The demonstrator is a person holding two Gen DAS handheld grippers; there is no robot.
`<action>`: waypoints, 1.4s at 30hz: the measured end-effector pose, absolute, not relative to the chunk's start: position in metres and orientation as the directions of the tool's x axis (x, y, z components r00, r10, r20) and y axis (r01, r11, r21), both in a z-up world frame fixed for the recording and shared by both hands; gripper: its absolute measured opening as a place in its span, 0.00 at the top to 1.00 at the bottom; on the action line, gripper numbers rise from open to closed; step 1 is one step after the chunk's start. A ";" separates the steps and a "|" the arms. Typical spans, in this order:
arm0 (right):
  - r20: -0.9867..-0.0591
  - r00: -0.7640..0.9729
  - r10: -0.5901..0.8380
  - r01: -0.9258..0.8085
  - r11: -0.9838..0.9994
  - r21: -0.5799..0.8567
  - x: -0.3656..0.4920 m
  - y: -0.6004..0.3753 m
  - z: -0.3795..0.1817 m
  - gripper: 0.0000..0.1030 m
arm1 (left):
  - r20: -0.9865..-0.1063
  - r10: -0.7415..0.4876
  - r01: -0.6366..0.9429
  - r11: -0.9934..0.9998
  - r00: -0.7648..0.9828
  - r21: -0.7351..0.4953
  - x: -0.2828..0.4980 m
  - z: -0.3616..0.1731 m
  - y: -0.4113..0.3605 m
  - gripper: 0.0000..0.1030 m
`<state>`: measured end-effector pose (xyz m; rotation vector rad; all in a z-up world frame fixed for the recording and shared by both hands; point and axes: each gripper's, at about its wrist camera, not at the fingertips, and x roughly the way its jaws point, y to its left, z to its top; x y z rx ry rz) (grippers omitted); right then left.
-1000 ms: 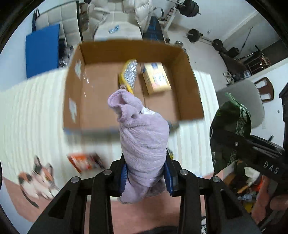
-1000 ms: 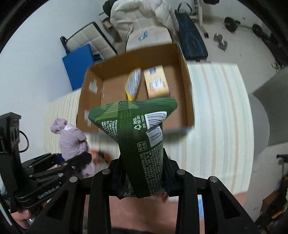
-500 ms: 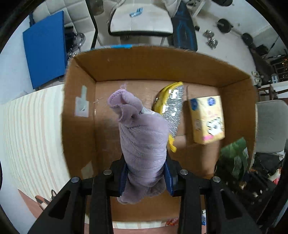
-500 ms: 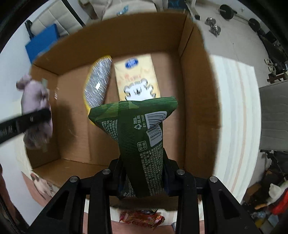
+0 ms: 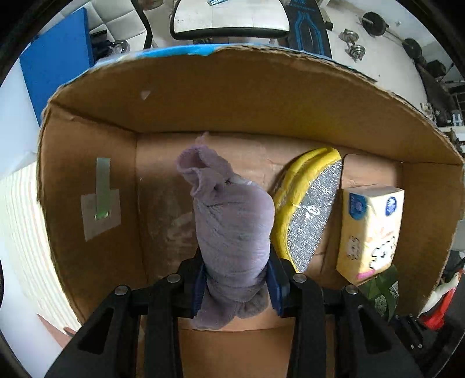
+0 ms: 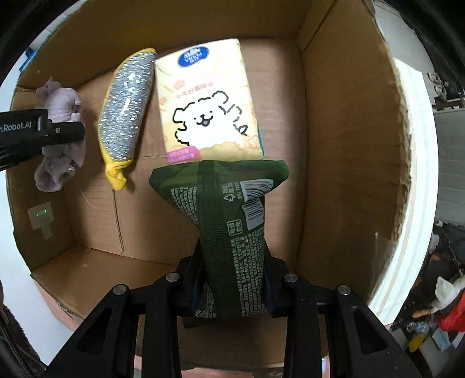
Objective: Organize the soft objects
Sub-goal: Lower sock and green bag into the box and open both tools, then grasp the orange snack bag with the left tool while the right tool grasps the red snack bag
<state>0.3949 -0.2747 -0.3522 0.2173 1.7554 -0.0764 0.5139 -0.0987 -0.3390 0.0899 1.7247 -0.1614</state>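
Observation:
My left gripper [image 5: 237, 279] is shut on a lilac cloth [image 5: 232, 224] and holds it inside the open cardboard box [image 5: 232, 96], above the left part of its floor. In the right wrist view the lilac cloth [image 6: 59, 107] hangs at the box's left side in the left gripper [image 6: 62, 130]. My right gripper [image 6: 232, 290] is shut on a dark green snack bag [image 6: 229, 221], held inside the box [image 6: 343, 145] near its front. A yellow and silver sponge [image 6: 126, 113] and a yellow tissue pack [image 6: 207, 104] lie on the box floor.
The box stands on a cream striped mat [image 5: 17, 215]. A blue panel [image 5: 55, 61], a chair [image 5: 229, 17] and dumbbells [image 5: 354, 46] are behind it. Clutter lies at the right of the box [image 6: 447, 296].
Both grippers moved forward and down from above the mat into the box, carrying the cloth and the green bag. The box now fills both views.

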 end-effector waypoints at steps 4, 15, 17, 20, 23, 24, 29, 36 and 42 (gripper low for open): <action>-0.979 -0.160 0.129 0.185 0.978 0.098 0.397 -0.273 -0.344 0.41 | -0.977 -0.048 0.149 0.986 -0.206 -0.080 0.518 -0.341 -0.100 0.62; -0.994 -0.043 0.096 0.139 0.986 0.089 0.395 -0.258 -0.288 0.00 | -0.995 -0.098 0.153 0.983 -0.036 -0.102 0.503 -0.272 -0.074 0.04; -0.997 -0.022 0.080 0.132 0.988 0.076 0.390 -0.257 -0.280 0.00 | -0.996 -0.094 0.162 0.982 0.004 -0.093 0.491 -0.262 -0.070 0.03; -0.999 0.003 0.053 0.117 0.992 0.053 0.389 -0.250 -0.271 0.00 | -0.994 -0.098 0.175 0.981 0.043 -0.089 0.480 -0.255 -0.067 0.03; -0.998 0.023 0.053 0.117 0.992 0.056 0.385 -0.254 -0.267 0.00 | -0.992 -0.095 0.186 0.980 0.087 -0.078 0.459 -0.240 -0.069 0.02; -0.998 0.029 0.055 0.117 0.991 0.058 0.383 -0.254 -0.265 0.00 | -0.991 -0.097 0.185 0.980 0.097 -0.078 0.455 -0.239 -0.069 0.02; -0.994 0.078 0.071 0.120 0.990 0.080 0.354 -0.259 -0.240 0.00 | -0.982 -0.133 0.175 0.979 0.132 -0.109 0.424 -0.221 -0.061 0.02; -0.984 0.151 0.096 0.129 0.985 0.116 0.289 -0.265 -0.218 0.00 | -0.974 -0.083 0.130 0.990 0.212 -0.057 0.351 -0.200 -0.033 0.02; -0.965 0.121 0.234 0.386 0.884 0.263 0.195 -0.313 -0.253 0.00 | -0.993 -0.116 0.014 0.993 0.029 -0.115 0.300 -0.273 0.013 0.03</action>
